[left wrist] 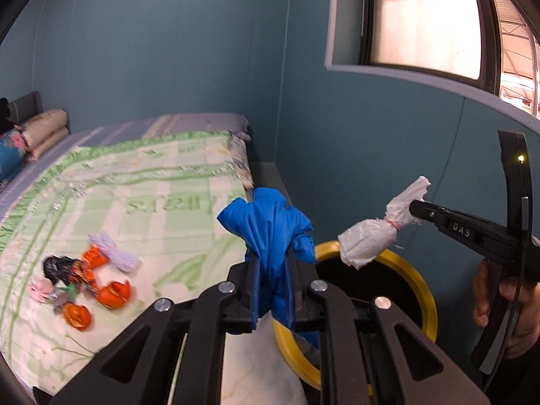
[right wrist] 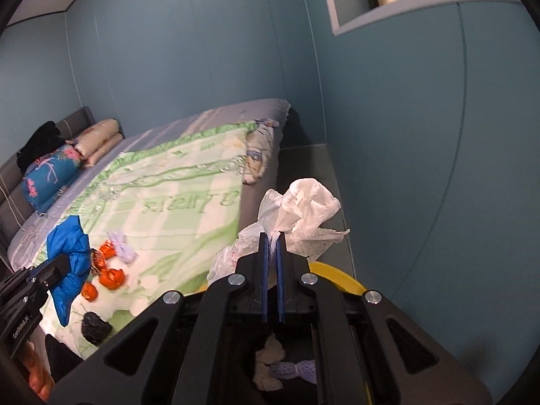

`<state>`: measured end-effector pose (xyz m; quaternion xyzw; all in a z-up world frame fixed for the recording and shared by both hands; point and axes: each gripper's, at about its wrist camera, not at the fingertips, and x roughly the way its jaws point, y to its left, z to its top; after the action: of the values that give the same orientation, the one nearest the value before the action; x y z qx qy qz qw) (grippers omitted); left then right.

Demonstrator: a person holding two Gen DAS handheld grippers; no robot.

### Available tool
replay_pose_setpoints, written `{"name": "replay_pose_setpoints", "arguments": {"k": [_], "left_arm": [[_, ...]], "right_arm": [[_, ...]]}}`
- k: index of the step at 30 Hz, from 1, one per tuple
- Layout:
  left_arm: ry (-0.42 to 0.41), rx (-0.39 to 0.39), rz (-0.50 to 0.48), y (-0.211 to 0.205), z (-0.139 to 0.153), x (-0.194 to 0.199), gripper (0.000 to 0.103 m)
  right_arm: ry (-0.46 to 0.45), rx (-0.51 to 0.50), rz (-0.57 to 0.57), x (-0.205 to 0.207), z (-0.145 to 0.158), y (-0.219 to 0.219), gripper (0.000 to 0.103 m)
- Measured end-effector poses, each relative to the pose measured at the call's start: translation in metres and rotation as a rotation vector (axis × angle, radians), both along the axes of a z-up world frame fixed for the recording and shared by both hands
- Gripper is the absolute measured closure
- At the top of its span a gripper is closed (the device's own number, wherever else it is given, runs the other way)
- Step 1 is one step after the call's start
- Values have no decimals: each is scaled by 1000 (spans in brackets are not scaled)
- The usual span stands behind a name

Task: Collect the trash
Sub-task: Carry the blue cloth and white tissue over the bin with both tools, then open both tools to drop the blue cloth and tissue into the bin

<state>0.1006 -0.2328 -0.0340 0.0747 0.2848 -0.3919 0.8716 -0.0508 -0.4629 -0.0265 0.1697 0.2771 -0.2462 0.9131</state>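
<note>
Tongs both grip trash: the left gripper (left wrist: pixel 271 263) pinches a crumpled blue wrapper (left wrist: pixel 270 226), and the right gripper (right wrist: pixel 272 236) clamps a white tissue wad (right wrist: pixel 303 209) above the yellow-rimmed bin (left wrist: pixel 418 290) beside the bed's (left wrist: pixel 118 202) foot corner.

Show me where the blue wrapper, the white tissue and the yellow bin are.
blue wrapper (left wrist: pixel 270 222): left wrist view, its crumpled top
white tissue (right wrist: pixel 303 209): right wrist view, its upper folds
yellow bin (left wrist: pixel 422 290): left wrist view, its rim
</note>
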Motion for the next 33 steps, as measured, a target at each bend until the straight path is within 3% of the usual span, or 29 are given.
{"name": "replay_pose_setpoints", "arguments": {"k": [8, 15, 19, 21, 23, 25, 30, 33], "left_arm": [[94, 82, -58, -32, -49, 3, 91], [148, 95, -80, -41, -68, 0, 88], [158, 91, -81, -41, -72, -2, 70], [150, 84, -69, -38, -71, -1, 55], [144, 77, -59, -34, -69, -1, 49], [141, 67, -44, -28, -66, 1, 43], [109, 36, 36, -3, -55, 14, 27], [79, 23, 112, 19, -46, 28, 22]], "right_arm": [[83, 79, -4, 7, -46, -21, 98], [124, 117, -20, 15, -63, -23, 97], [141, 129, -28, 19, -70, -25, 97], [145, 141, -31, 20, -72, -27, 92], [139, 145, -38, 23, -72, -28, 68], [132, 143, -36, 22, -69, -26, 59], [84, 133, -17, 24, -62, -20, 57], [25, 127, 39, 33, -53, -9, 50]]}}
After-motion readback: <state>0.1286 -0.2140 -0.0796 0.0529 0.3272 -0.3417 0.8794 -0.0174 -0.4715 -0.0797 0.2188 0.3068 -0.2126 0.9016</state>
